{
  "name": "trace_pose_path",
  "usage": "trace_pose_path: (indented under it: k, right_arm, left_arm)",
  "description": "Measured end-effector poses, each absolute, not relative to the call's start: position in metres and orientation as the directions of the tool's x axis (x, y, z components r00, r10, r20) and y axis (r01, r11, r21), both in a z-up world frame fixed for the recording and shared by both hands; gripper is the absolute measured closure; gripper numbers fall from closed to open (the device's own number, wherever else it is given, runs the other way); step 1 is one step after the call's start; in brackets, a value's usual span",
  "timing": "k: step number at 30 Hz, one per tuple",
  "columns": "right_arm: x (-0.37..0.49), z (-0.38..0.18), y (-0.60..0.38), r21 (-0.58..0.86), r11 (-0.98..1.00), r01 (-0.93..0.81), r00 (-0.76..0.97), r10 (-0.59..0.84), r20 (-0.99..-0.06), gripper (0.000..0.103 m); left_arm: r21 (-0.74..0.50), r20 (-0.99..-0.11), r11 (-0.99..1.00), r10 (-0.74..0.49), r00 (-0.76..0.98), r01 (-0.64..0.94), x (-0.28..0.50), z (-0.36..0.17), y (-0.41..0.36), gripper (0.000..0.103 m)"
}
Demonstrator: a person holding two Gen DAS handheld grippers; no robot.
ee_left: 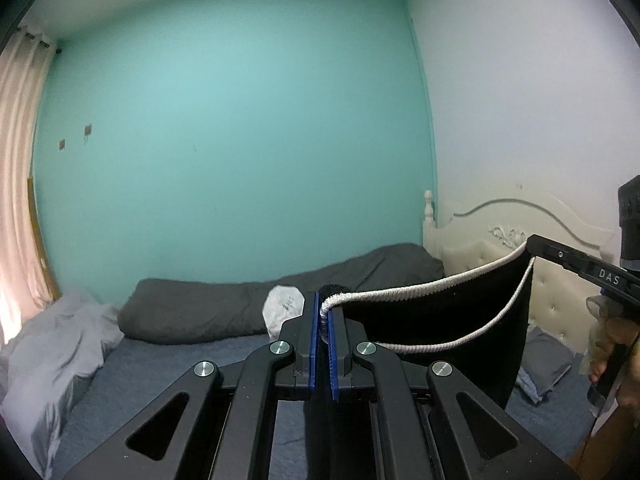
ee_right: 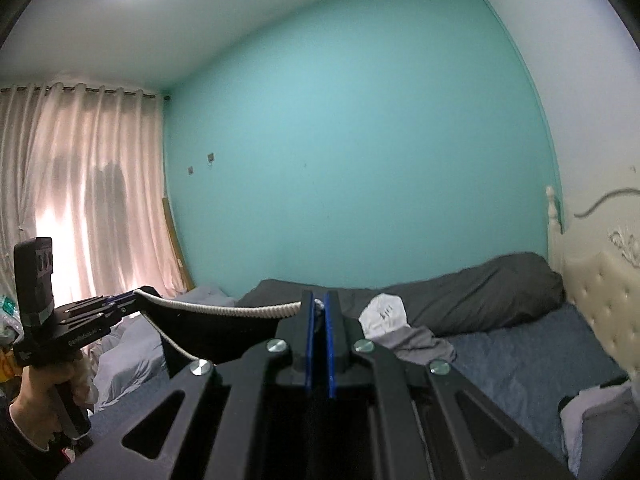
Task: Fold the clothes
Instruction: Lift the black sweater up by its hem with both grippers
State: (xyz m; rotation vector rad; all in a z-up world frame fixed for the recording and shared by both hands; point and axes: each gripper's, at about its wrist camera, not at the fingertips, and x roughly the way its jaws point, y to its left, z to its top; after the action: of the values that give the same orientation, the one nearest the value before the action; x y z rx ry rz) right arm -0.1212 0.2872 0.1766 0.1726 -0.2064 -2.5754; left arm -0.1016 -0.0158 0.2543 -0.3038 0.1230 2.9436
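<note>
The black garment with white ribbed trim (ee_left: 448, 316) hangs down behind the gripper bodies, its lower part hidden.

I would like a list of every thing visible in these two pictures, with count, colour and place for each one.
black garment: one, black with white ribbed edge, held in the air between both grippers
duvet: one, dark grey, along the teal wall
crumpled clothes: small heap, white and grey, mid-bed
bed sheet: one, blue, on the bed
headboard: one, cream, at the right
curtain: one, pale pink, at the left
folded clothes: small pile, grey-blue, near the headboard
left gripper: shut on the garment's edge
right gripper: shut on the garment's edge
</note>
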Motion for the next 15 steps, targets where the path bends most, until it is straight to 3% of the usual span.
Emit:
trace_pose_path:
  k: [8, 15]
  right_arm:
    - [-0.091, 0.189, 0.277, 0.160, -0.821, 0.548, -0.822, -0.564, -0.075, 0.099]
    - [-0.095, 0.135, 0.267, 0.199, -0.827, 0.526, -0.812, -0.558, -0.169, 0.099]
  left_arm:
    - [0.064, -0.228, -0.981, 0.164, -0.960, -0.183, -0.071, 0.248, -0.025, 0.099]
    - [0.048, -0.313, -0.982, 0.161, -0.936, -0.185, -0.069, 0.193, -0.025, 0.099]
